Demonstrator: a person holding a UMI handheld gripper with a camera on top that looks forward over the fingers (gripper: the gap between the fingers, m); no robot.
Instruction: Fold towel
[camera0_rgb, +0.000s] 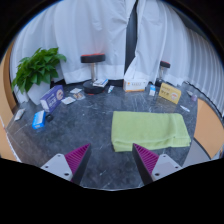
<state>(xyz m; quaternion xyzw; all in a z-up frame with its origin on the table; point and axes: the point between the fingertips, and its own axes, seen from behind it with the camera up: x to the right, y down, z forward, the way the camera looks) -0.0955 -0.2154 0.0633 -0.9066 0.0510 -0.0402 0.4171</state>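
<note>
The towel (150, 130) is soft green cloth with a matt, slightly nubby weave, lying flat in a doubled layer. The bench (85, 125) under it has a dark, speckled stone-like top, smooth and faintly glossy where light falls across it. The tool (110, 160) stands open, its two pads (77, 157) ribbed and magenta, looking like matt rubber or plastic. Behind, the curtain (90, 30) is pale, thin cloth hanging in folds. The plant (38, 68) has waxy green leaves. A blue box (52, 96) looks like printed cardboard.
</note>
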